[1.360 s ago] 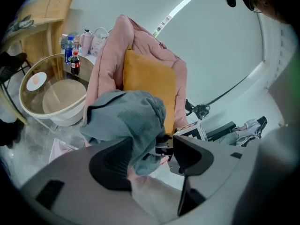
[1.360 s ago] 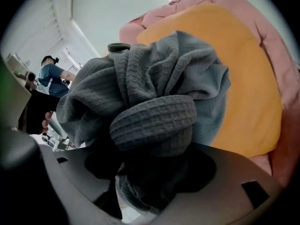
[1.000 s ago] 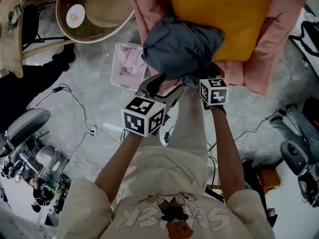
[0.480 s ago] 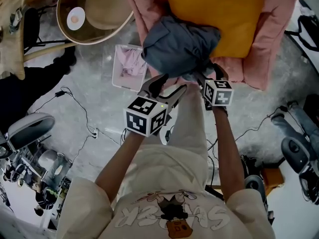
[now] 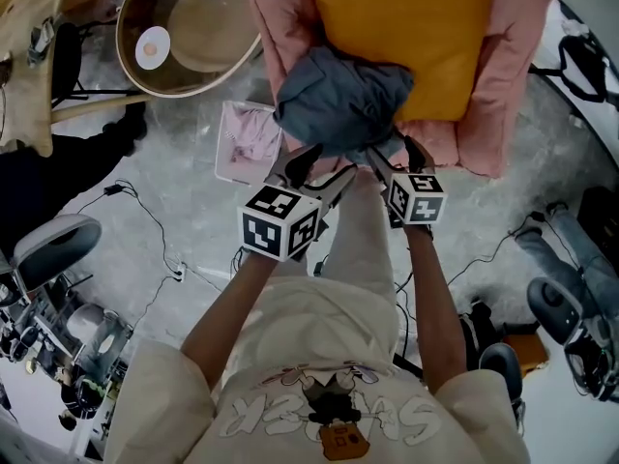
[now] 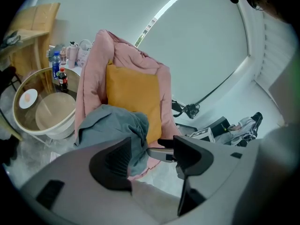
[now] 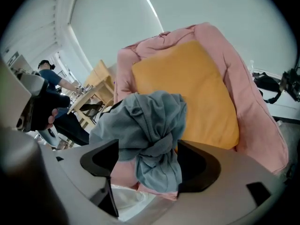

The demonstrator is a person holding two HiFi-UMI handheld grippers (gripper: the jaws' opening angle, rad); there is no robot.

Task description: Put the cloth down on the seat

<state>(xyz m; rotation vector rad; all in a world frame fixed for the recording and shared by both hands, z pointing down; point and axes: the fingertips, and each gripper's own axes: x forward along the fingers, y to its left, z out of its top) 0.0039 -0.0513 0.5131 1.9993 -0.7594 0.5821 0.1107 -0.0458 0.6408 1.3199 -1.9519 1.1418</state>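
Cloth [image 5: 338, 100] lies bunched on seat [image 5: 280, 17], right gripper [image 7: 145, 162] jaws apart.

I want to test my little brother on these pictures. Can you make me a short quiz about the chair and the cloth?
1. True or false: the cushion on the chair is green.
2. Pick one: what sits between the jaws of the right gripper? A a bottle, B the cloth, C a plate.
3. Fill the gap: the chair is ____ in colour.

Key
1. False, it is orange.
2. B.
3. Pink.
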